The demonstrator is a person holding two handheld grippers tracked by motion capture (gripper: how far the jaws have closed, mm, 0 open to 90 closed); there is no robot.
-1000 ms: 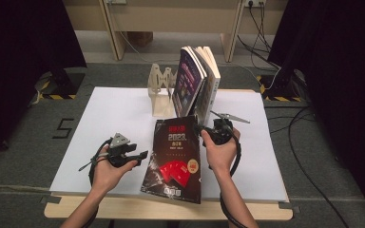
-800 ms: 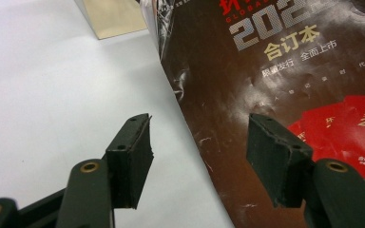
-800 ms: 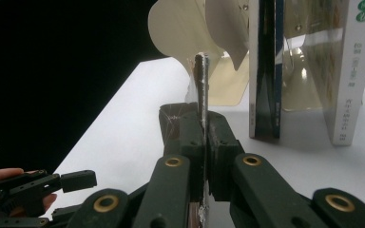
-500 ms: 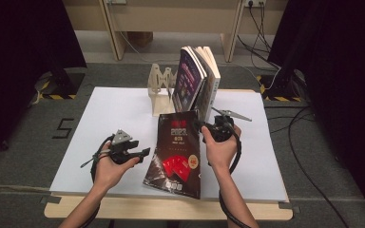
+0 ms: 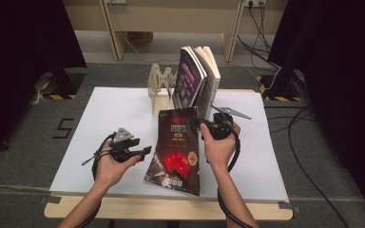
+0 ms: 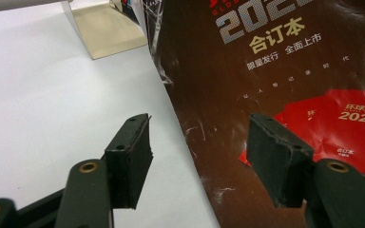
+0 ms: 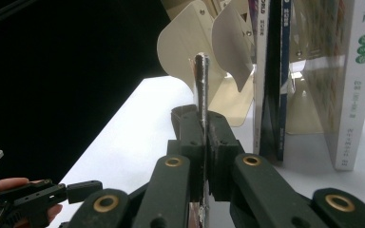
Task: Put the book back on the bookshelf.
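A dark brown magazine [image 5: 176, 151] with red blocks and "2023" on its cover is lifted at its far end, its near end down on the white table [image 5: 100, 118]. My right gripper [image 5: 200, 124] is shut on the magazine's right edge [image 7: 200, 85], seen edge-on between the jaws in the right gripper view. My left gripper [image 5: 145, 151] is open just left of the magazine; its jaws straddle the cover's left edge [image 6: 180, 123] without touching it. Its fingers [image 6: 129, 156] hover over the table.
Several books [image 5: 197, 78] stand upright at the back of the table, leaning in a beige bookend stand [image 5: 160, 88]. The same books [image 7: 313, 71] and the stand's rounded plates [image 7: 190, 42] rise right ahead of my right gripper. Cables trail on the floor at the right.
The right gripper has raised the magazine's far end, tilting it up off the table. The left gripper has moved slightly right toward the magazine's left edge.
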